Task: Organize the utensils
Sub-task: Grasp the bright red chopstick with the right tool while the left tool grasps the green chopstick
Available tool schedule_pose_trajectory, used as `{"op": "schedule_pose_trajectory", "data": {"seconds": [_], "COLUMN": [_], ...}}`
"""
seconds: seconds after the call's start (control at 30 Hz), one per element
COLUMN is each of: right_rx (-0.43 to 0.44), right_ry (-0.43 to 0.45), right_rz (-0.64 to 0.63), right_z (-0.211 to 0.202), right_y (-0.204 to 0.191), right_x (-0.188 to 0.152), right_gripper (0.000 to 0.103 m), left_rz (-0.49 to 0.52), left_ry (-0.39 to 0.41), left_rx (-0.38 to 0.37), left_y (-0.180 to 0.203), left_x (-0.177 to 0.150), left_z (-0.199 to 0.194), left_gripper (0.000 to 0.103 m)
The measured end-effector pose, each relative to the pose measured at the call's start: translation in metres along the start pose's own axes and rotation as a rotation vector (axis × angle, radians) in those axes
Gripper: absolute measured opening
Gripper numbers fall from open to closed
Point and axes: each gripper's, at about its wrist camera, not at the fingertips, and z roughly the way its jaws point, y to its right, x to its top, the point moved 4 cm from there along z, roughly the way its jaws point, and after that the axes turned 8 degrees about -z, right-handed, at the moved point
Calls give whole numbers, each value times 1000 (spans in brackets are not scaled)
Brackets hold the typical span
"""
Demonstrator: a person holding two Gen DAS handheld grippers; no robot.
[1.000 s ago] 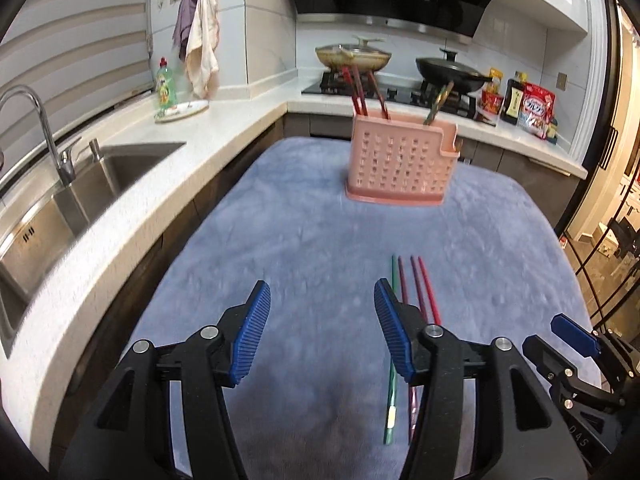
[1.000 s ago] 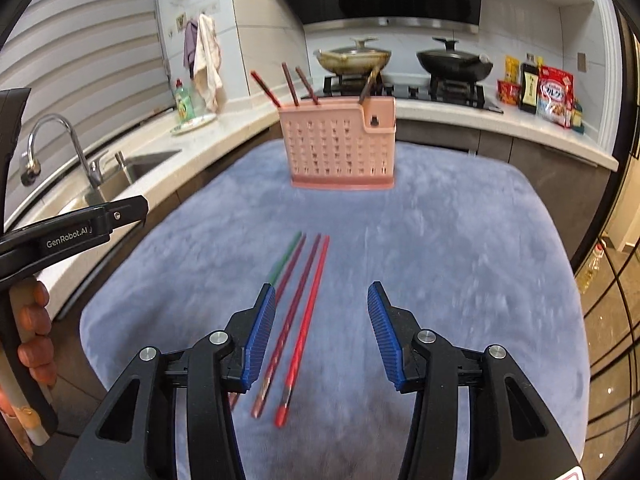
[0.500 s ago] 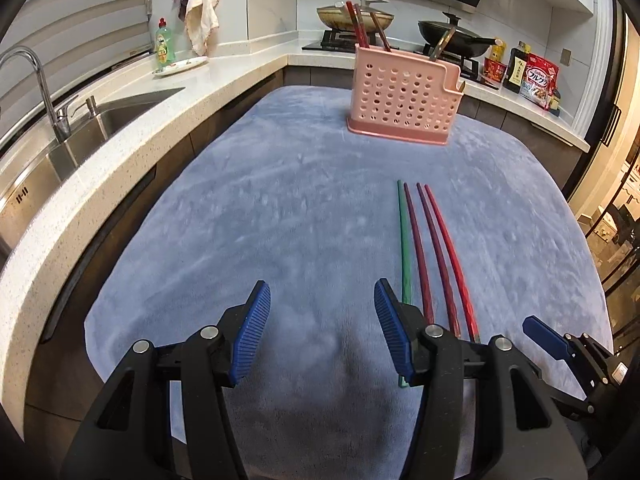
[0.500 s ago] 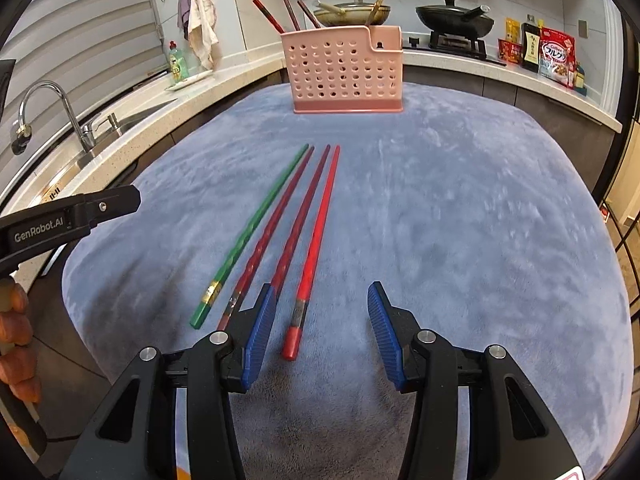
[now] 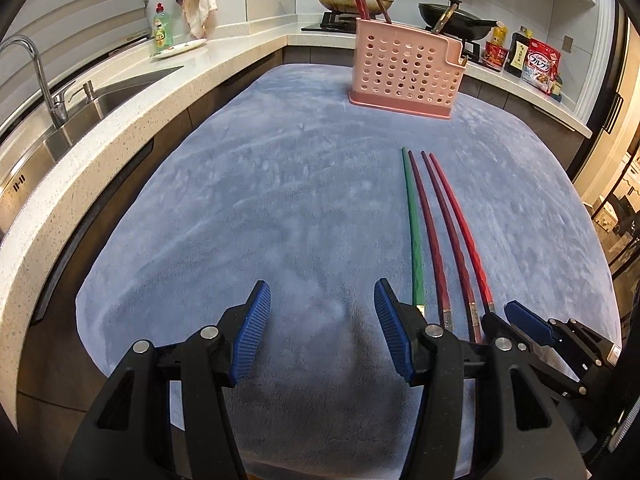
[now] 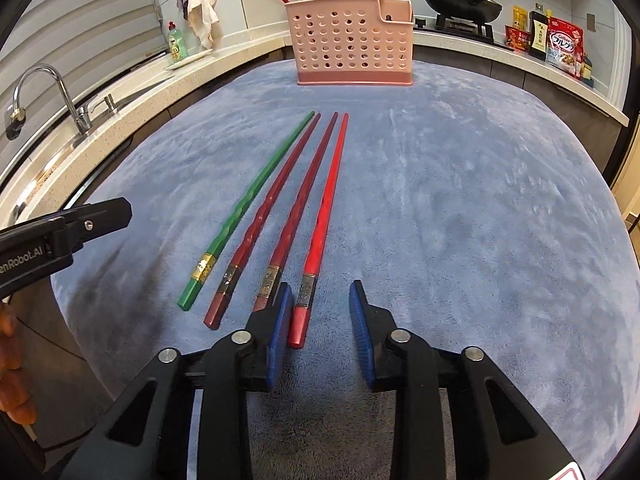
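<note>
Several chopsticks lie side by side on the blue cloth: a green one [image 6: 252, 196], two dark red ones [image 6: 266, 208], and a bright red one [image 6: 326, 204]. A pink perforated utensil holder [image 6: 352, 42] stands at the far end with several chopsticks in it; it also shows in the left wrist view [image 5: 406, 68]. My right gripper [image 6: 318, 328] is open, low over the cloth, its jaws on either side of the bright red chopstick's near end. My left gripper [image 5: 322, 328] is open and empty, left of the green chopstick [image 5: 412, 220].
The blue cloth [image 5: 280, 200] covers the counter top. A sink with a faucet [image 5: 36, 76] lies to the left. A dish soap bottle [image 5: 162, 28], a stove with a wok [image 6: 460, 2] and food packets [image 6: 562, 46] stand at the back.
Both grippers have dropped lower and pulled back toward the near ends of the chopsticks. The right gripper's jaws have narrowed and now straddle the bright red chopstick's end.
</note>
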Motion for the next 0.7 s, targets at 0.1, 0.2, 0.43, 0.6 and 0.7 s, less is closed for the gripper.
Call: {"op": "schedule_pose_trajectory", "data": {"seconds": [0.1,0.2,0.43,0.6,0.7], "right_rx": [-8,-20,-13,-12,-4], "right_ry": [3,0,1,1,-2], "right_rz": [-5,-2,35,63,86], "right_z": [0,1,-3,-6,-8], "right_y": [0,4,15,23,29], "right_x": [-1,-2,-6,-9,-11], "right_gripper": [23,13,7,7,7], "left_rz": [2,8,34,35,33], "left_ry": [-3,-10,-26,-50,-64], "left_rx": [-6,-13,-39,-74,-87], "left_y": [1,5,17,27,31], "left_x": [-2,-4,-14,-21,-24], "left_z": [0,2,6,12,17], "left_gripper": [51,51,52,54,54]}}
